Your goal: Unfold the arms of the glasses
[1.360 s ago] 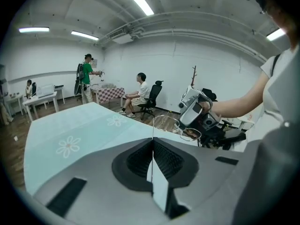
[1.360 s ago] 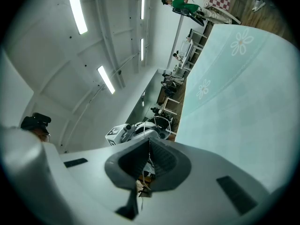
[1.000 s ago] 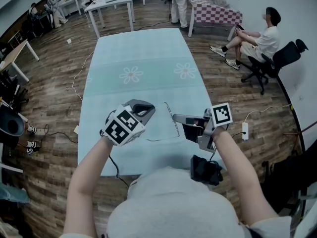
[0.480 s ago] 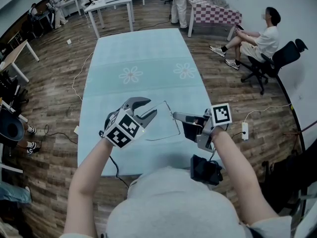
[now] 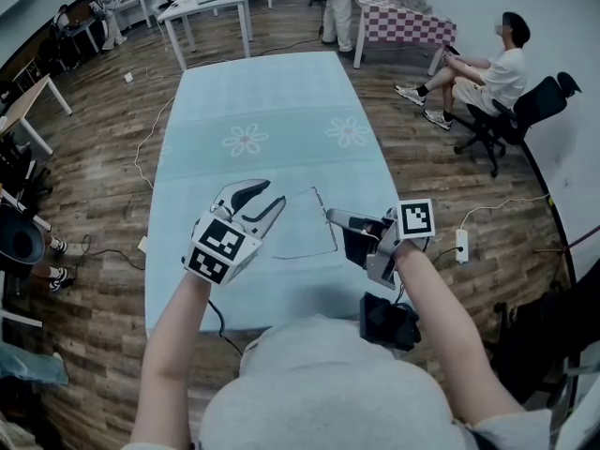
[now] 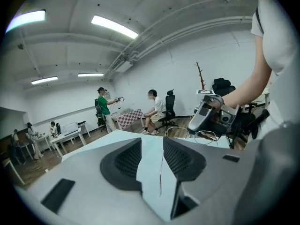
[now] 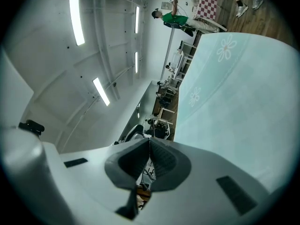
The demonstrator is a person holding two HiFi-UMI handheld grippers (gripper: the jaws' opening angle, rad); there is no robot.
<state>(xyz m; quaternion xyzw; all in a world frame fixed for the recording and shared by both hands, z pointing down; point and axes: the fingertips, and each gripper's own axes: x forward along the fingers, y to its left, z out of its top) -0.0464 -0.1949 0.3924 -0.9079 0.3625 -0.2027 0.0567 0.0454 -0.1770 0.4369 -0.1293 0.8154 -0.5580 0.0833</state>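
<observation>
My right gripper [image 5: 331, 217] is clamped tight on the wire-framed glasses [image 6: 206, 135], held just over the pale teal table [image 5: 281, 101]. My left gripper [image 5: 272, 193] has just been opening, and one thin arm of the glasses runs loose through its wide gap.

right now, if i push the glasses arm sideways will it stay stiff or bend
Likely springy: the glasses are thin wire, so an arm should flex or swing at its hinge. Probably very light; the right gripper holds them by one small spot. The left gripper, whose jaws have just been opening around an arm, should treat it as easily bent.
</observation>
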